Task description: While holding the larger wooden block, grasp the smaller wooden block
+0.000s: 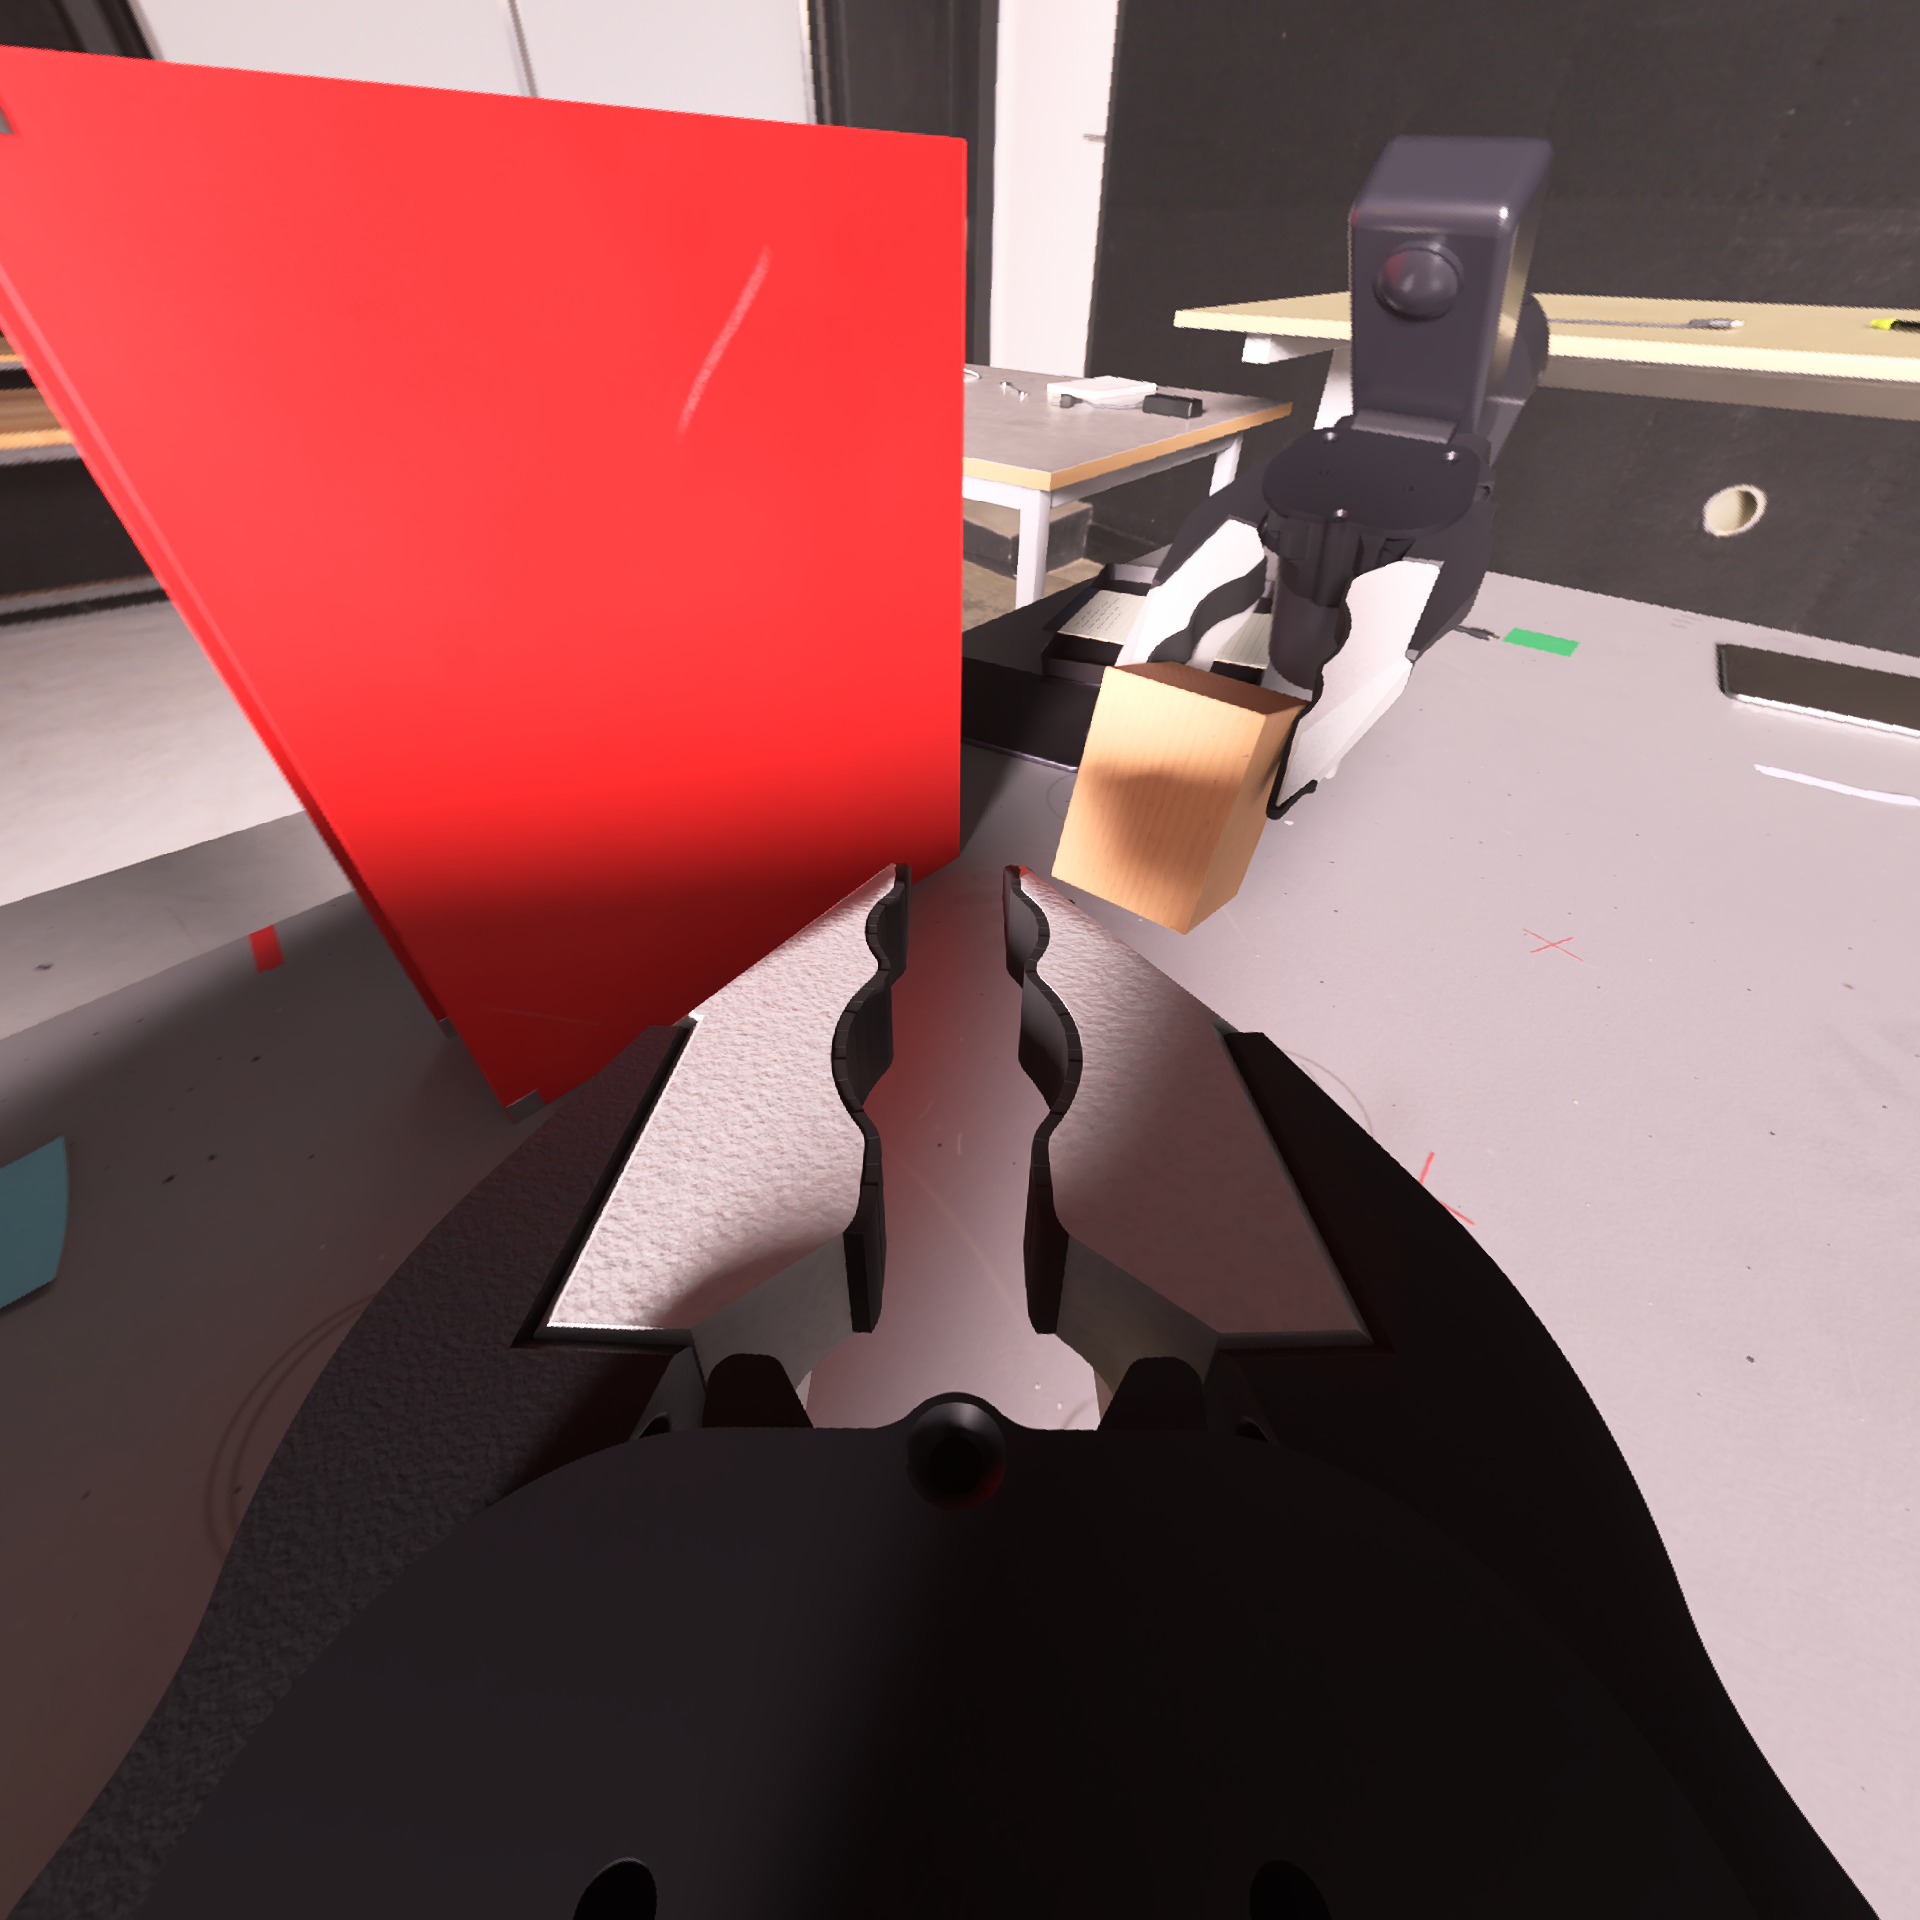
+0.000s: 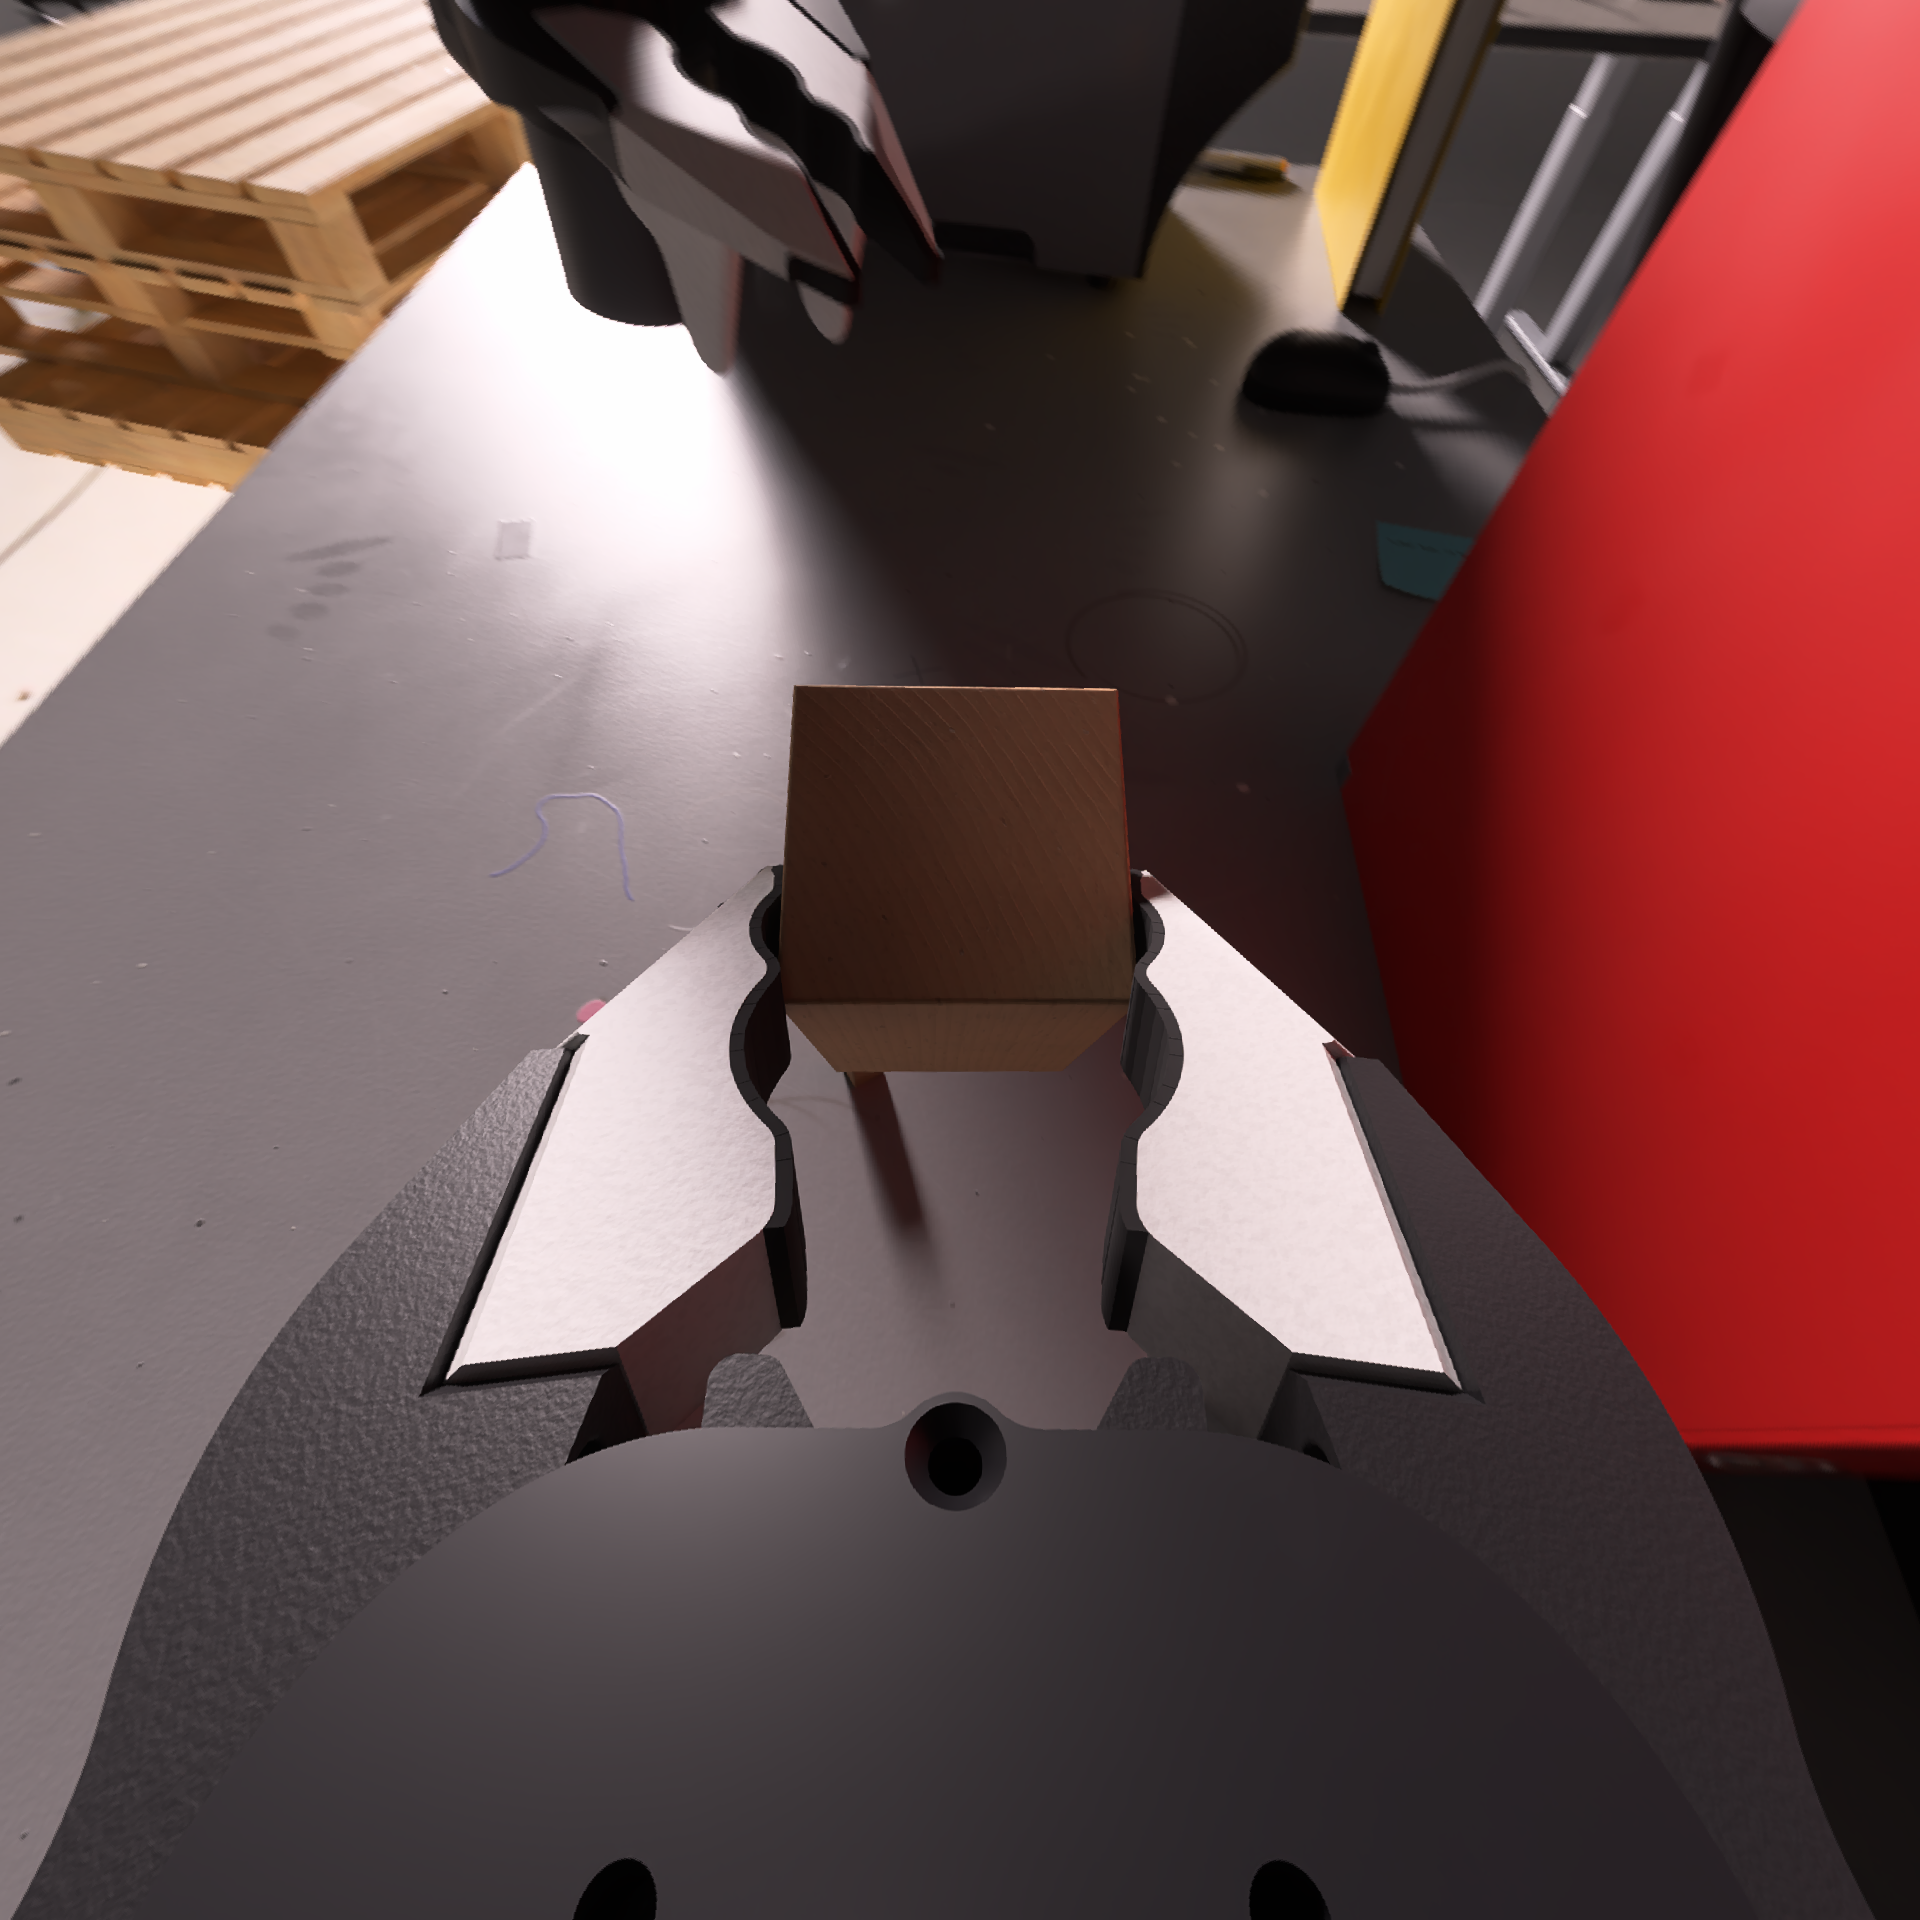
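- Two tongs are seen, one in each wrist view, and one wooden block; a second, smaller block cannot be found in either view.
- The right tongs [image 2: 954,883] are closed on the wooden block [image 2: 951,862] — both fingers are pressed against its side faces near their tips, and the block is held clear of the grey desk [image 2: 416,727], tilted.
- In the left wrist view the same wooden block [image 1: 1169,795] is seen ahead and to the right, hanging from the right tongs [image 1: 1247,717] above the desk [image 1: 1558,1039].
- The left tongs [image 1: 956,883] are parted by a narrow gap with nothing between the fingers — only the desk surface is seen through it.
- One red panel [image 1: 520,520] is stood upright on the desk, just left of the left tongs' tips; in the right wrist view it [image 2: 1662,831] is at the right edge.
- The left tongs [image 2: 873,229] are seen at the top of the right wrist view, well apart from the block.
- One stack of wooden pallets [image 2: 208,260] is seen beyond the desk edge.
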Tool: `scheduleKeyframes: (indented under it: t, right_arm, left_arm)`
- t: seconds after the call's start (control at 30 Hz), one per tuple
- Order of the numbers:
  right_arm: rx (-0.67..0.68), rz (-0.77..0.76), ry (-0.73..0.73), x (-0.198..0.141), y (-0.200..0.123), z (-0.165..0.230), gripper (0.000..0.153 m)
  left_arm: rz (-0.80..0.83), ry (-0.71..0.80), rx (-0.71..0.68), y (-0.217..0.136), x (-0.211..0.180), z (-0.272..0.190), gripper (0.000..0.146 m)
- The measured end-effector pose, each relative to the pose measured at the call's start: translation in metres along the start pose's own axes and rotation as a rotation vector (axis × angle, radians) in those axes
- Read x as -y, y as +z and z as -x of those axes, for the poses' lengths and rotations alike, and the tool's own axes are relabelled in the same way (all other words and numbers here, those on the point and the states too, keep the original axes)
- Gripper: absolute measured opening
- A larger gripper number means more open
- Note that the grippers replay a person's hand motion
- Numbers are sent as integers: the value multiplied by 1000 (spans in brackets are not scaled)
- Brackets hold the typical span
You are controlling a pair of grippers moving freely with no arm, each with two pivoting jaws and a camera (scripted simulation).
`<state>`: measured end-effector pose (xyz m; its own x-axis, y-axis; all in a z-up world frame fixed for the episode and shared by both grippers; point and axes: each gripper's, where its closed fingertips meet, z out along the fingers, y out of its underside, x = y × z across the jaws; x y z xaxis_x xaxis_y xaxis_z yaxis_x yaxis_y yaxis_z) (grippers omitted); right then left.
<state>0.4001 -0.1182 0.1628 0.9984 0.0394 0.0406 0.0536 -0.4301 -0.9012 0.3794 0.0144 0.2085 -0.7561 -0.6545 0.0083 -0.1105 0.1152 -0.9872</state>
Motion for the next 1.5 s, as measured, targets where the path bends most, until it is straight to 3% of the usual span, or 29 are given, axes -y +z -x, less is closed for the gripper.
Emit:
scheduleKeyframes:
  t: [0.2,0.4,0.53,0.67,0.83,1.0,1.17,1.3,1.4,1.5]
  right_arm:
    - [-125,69,38,-14,-5,-11,64]
    - [-226,75,98,-19,-3,-23,64]
    - [-278,112,124,-25,4,-28,64]
    - [-305,114,138,-27,7,-30,64]
    - [-342,120,141,-28,5,-32,64]
    - [-352,110,127,-26,8,-32,64]
    - [-357,106,120,-24,7,-30,64]
    - [-370,90,128,-22,-1,-30,64]
    - [-375,86,130,-22,-4,-30,64]
    - [-384,80,132,-21,-4,-31,64]
  left_arm:
    - [-23,49,-52,-23,17,-13,17]
    - [6,134,-225,-15,31,-98,17]
    - [102,154,-300,19,1,-166,20]
    - [264,160,-238,71,-61,-189,24]
    - [489,271,-79,114,-142,-170,28]
    - [591,359,10,123,-173,-140,29]
    - [658,402,-77,112,-181,-122,19]
    - [678,517,-316,86,-188,-118,6]
    - [706,595,-451,63,-189,-111,5]
    - [669,550,-405,58,-179,-104,13]
